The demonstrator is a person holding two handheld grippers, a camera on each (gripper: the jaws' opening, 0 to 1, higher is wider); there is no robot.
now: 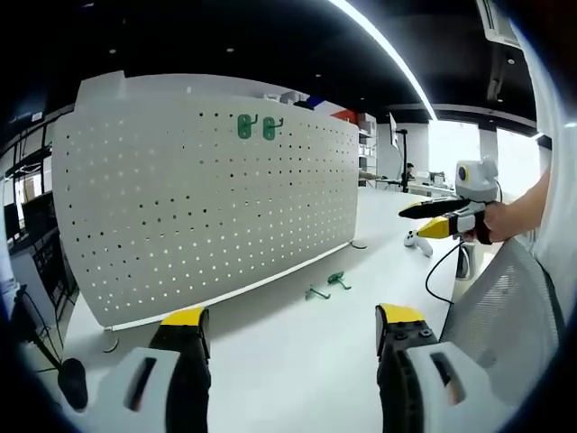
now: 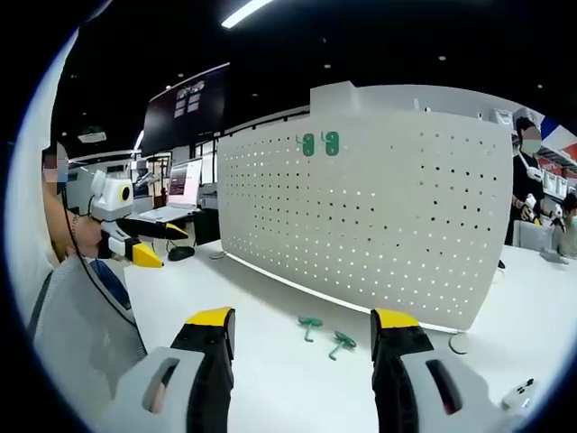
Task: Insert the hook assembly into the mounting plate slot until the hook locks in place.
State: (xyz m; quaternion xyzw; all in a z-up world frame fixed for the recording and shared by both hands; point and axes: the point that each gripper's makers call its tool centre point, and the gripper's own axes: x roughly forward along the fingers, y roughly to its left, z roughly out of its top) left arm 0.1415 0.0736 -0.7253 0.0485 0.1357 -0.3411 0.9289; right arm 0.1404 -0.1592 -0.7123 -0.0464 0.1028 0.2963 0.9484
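Hooks [image 2: 325,336] loose on table [image 2: 270,361] by pegboard [image 2: 379,216], two more hung up top [image 2: 320,143]; both claws [image 1: 293,329] [image 2: 304,332] gaping, gripping nothing

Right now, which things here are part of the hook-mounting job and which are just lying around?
For the job: pegboard, two green hooks on the table, two green hooks already on the board, left gripper, right gripper.

Lying about: monitor, white chair back.
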